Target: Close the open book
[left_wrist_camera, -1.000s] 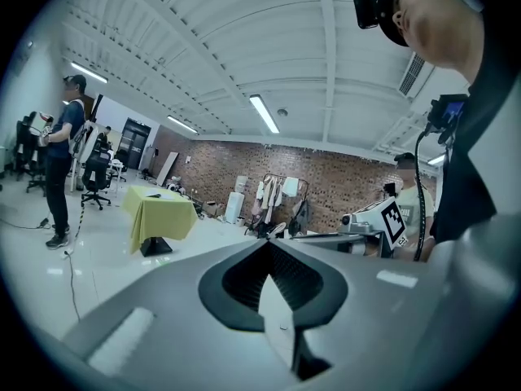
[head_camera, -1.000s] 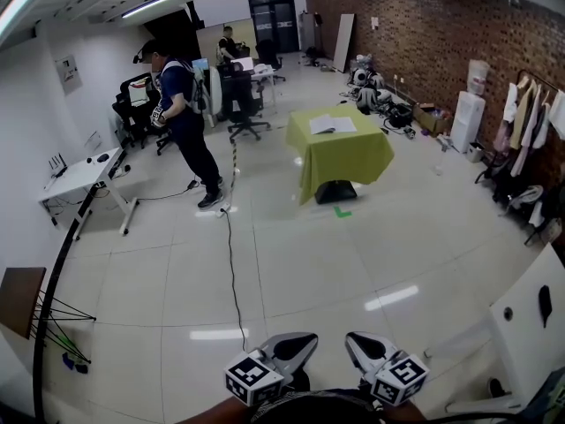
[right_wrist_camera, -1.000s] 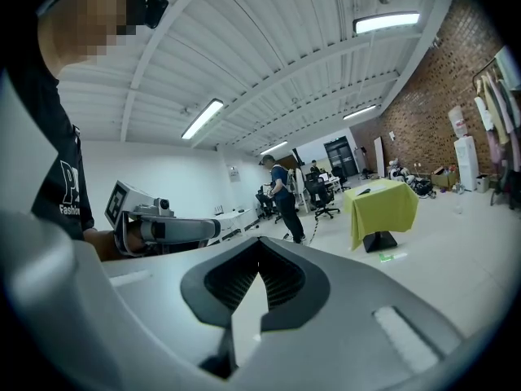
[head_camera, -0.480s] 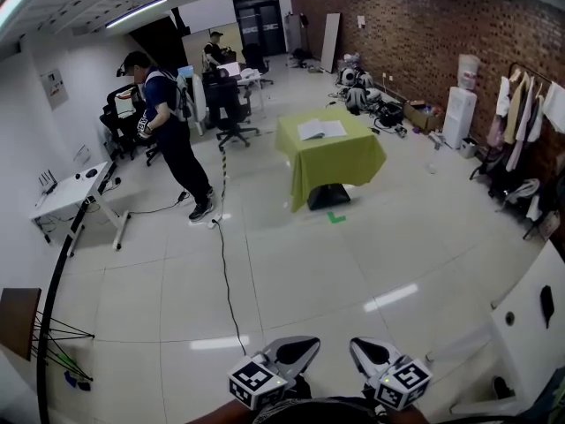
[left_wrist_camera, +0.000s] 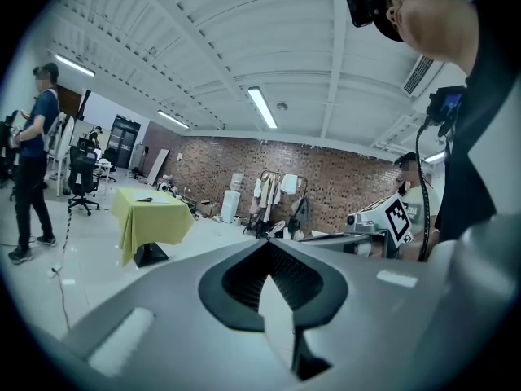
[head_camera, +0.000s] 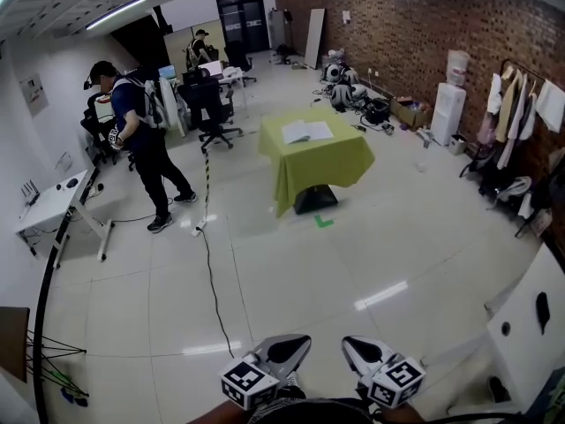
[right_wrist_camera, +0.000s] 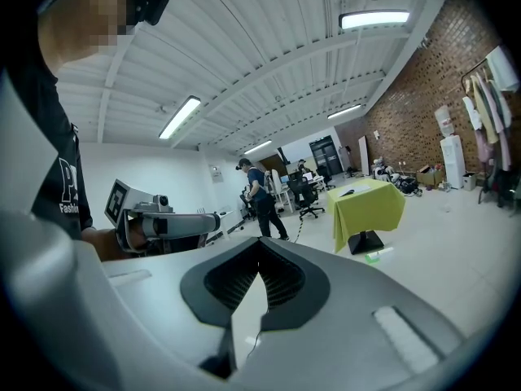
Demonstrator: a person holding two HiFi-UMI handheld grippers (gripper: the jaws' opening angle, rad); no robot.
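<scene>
The open book (head_camera: 306, 132) is seen lying flat on the table (head_camera: 313, 168), which is covered with a yellow-green cloth and stands in the middle of the room, well apart from both grippers. In the head view a wide stretch of bare floor is found between them.

The left gripper (head_camera: 287, 350) and the right gripper (head_camera: 362, 352) are held low and near the body, side by side, and are pointed almost level toward the room. This carrying posture is judged to be chosen because nothing is within reach yet.

In the left gripper view the jaws of the left gripper are pressed together at the tips, with nothing between them, and the table (left_wrist_camera: 151, 214) is seen small and far to the left. In the right gripper view the jaws of the right gripper are also brought together on nothing (only floor is visible behind the pads). There the book (right_wrist_camera: 348, 192) is seen on the distant table.

The task is judged as not begun: the book must first be approached, and the jaws will probably have to be opened, or used as a pusher, to fold one half over.
</scene>
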